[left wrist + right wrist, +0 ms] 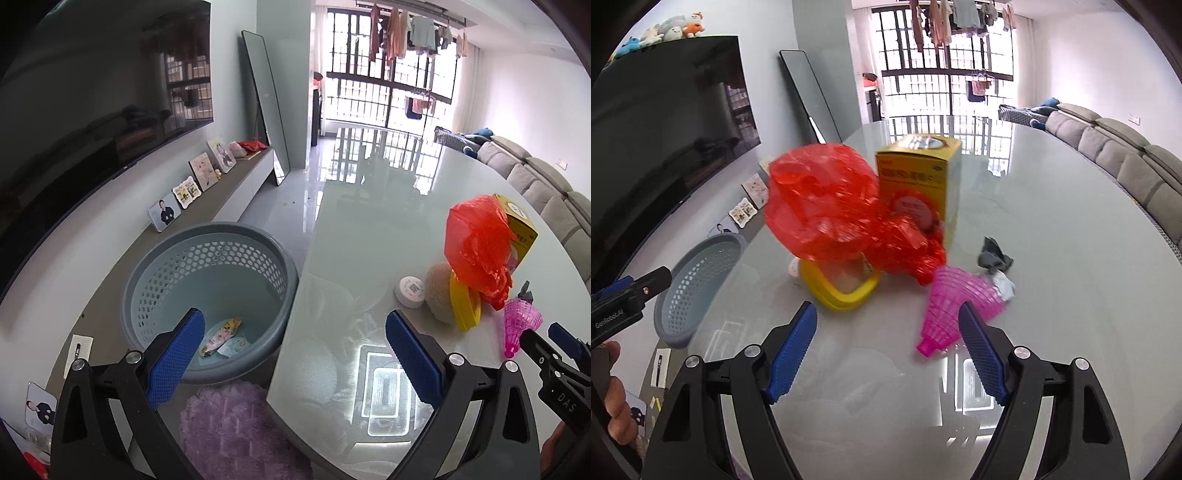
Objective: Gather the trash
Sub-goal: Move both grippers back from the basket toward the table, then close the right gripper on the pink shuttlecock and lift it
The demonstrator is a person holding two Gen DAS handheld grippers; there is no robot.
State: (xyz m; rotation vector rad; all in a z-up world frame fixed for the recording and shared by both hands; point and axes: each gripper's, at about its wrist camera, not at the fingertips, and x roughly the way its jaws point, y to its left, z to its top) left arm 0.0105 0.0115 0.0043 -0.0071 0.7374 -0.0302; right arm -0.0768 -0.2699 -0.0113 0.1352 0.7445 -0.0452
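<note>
Left gripper (pixel 295 354) jaws apart, nothing between them — sits over the gap between basket (pixel 280 254) and table (pixel 369 229). Basket on floor just beside table edge, w/ a few wrappers (pixel 221 338) at its bottom. Right gripper (pixel 888 354) jaws wide apart, empty, pointing down at the table clutter. Pink shuttlecock (pixel 955 306) lies on table just ahead of the right pad, not touched. Behind it: red bag (pixel 834 218) draped over yellow ring (pixel 842 291), yellow box (pixel 923 173) upright, grey scrap (pixel 995 258) near shuttlecock. Left-wrist view also shows round white puck (pixel 410 291) & beige sponge (pixel 437 291) beside the ring.
</note>
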